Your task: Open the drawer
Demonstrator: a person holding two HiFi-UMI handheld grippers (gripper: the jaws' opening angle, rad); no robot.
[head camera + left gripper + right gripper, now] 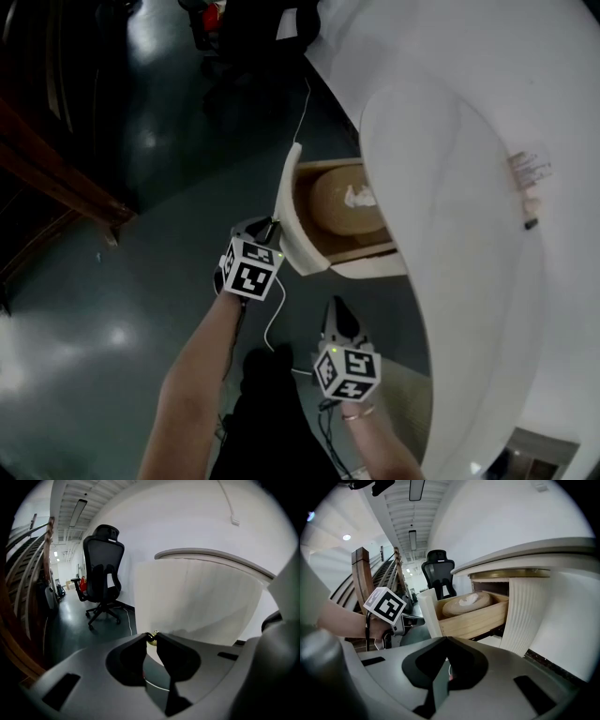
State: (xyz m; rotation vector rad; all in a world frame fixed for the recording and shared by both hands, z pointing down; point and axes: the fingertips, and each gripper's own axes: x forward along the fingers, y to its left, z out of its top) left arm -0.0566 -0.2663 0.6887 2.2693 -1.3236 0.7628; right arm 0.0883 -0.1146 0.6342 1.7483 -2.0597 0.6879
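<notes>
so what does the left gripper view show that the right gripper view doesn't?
Only the left gripper view: the left gripper closed on the small brass knob of the white drawer front, seen face-on. Only the right gripper view: the wooden box of the pulled-out drawer with a round tan object inside, and the right gripper shut and empty. Both: the black office chair, the curved white top and the stair railing.

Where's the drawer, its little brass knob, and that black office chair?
drawer (293, 216): head view, on its white front panel.
brass knob (151, 639): left gripper view, on its round head.
office chair (103, 566): left gripper view, on its mesh backrest.
</notes>
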